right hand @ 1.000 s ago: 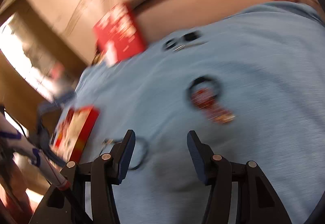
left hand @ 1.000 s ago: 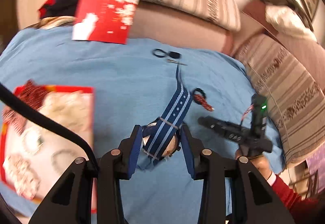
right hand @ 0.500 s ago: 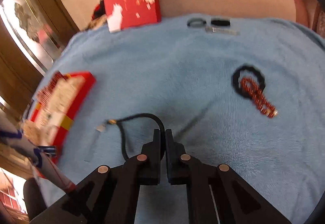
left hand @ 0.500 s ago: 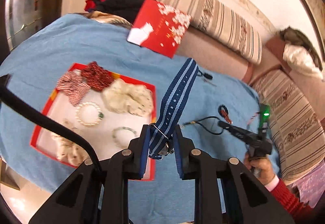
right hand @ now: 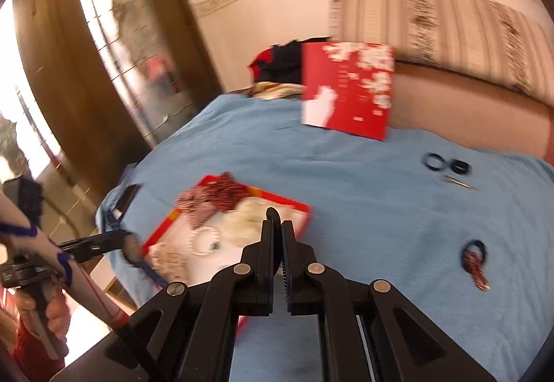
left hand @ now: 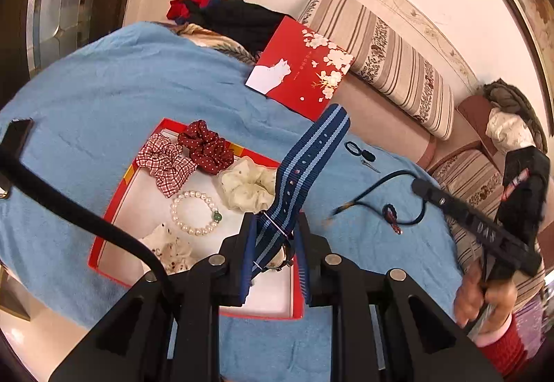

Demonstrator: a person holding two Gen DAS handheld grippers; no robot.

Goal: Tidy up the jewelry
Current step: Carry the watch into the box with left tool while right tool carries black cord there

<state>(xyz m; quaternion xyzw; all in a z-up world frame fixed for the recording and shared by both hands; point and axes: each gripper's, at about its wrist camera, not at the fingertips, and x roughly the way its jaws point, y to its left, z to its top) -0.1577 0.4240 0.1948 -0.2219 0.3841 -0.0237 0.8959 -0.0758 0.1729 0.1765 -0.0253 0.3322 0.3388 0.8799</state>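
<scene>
In the left wrist view, a soft blue terry cloth covers the surface, and a shallow red tray with a white floor sits on it. Inside lie a gingham scrunchie, a dark red dotted scrunchie, a cream ruffled scrunchie, a spotted cream scrunchie and a round pearl bracelet with one green bead. The left gripper is clamped on a watch whose woven navy strap, striped in pale blue, stands stiffly upward; the watch hangs over the tray's near right corner. Beyond the tray a glossy red card with white blossoms leans against a striped sofa cushion. To the right, the right gripper pinches a thin black cord that loops above the cloth, near a small red beaded piece. A black hair tie and a metal clip lie farther back.

The right wrist view is blurred by motion. Its black fingers are pressed together, with only a short curl of the cord showing above their tips. This view shows the left gripper from the side, with the round watch face at its tip beside the tray. It also shows a dark flat phone-like object at the cloth's edge and a wooden door, while the tray's contents are smeared.
</scene>
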